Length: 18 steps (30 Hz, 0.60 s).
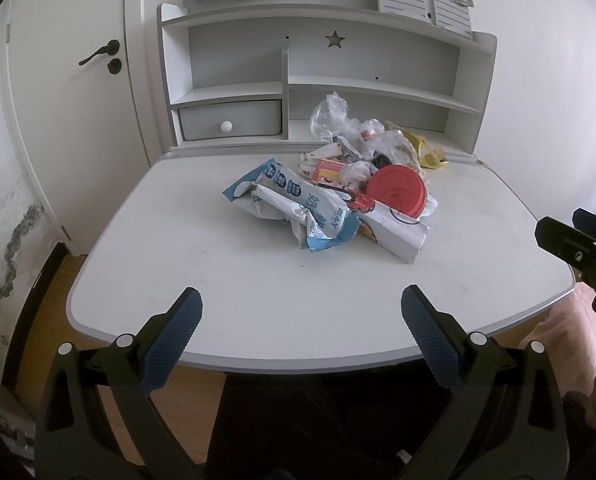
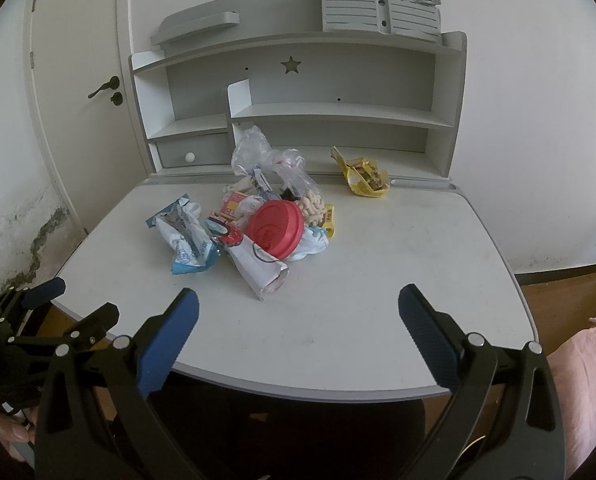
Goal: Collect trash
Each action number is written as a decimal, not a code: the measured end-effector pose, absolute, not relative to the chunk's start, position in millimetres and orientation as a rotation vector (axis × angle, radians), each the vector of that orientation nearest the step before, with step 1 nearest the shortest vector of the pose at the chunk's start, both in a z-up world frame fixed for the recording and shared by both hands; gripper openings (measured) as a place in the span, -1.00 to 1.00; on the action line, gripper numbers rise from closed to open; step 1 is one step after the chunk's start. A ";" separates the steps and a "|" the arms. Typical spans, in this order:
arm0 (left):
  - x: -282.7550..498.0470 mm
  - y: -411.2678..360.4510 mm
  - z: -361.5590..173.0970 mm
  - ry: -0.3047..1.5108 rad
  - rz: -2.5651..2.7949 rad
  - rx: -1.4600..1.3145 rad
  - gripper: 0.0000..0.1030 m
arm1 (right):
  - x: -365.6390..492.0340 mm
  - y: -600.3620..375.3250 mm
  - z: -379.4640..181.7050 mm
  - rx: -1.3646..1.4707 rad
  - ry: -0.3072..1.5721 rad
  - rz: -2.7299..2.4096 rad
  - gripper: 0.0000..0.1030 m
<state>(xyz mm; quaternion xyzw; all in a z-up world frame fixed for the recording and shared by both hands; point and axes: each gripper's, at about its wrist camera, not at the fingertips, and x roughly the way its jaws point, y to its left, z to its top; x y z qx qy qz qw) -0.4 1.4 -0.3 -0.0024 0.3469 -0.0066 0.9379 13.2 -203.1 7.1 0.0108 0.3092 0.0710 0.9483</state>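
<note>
A pile of trash lies on the white desk [image 1: 258,300] [image 2: 398,280]: a blue and white wrapper [image 1: 298,204] [image 2: 186,240], a red round lid [image 1: 398,190] [image 2: 276,228], a white paper carton [image 1: 398,236] [image 2: 262,270], clear plastic bags [image 1: 338,120] [image 2: 266,160] and a yellow wrapper [image 1: 428,152] [image 2: 364,174]. My left gripper [image 1: 302,312] is open and empty over the desk's near edge; it also shows in the right wrist view [image 2: 72,300]. My right gripper [image 2: 298,312] is open and empty, short of the pile; it shows at the right edge of the left wrist view [image 1: 566,228].
A grey shelf unit [image 1: 318,68] [image 2: 298,92] with a small drawer [image 1: 230,120] stands at the desk's back. A white door [image 1: 66,100] is at the left. Wooden floor [image 2: 570,300] lies beside the desk.
</note>
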 end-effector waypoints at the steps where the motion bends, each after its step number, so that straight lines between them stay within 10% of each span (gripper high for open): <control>1: -0.3 1.3 -0.3 0.709 -0.011 -0.005 0.88 | 12.6 -203.1 7.4 0.020 0.629 0.144 0.88; 18: -0.9 0.5 -1.4 0.710 -0.012 -0.003 0.88 | 12.7 -203.3 7.2 0.020 0.630 0.145 0.88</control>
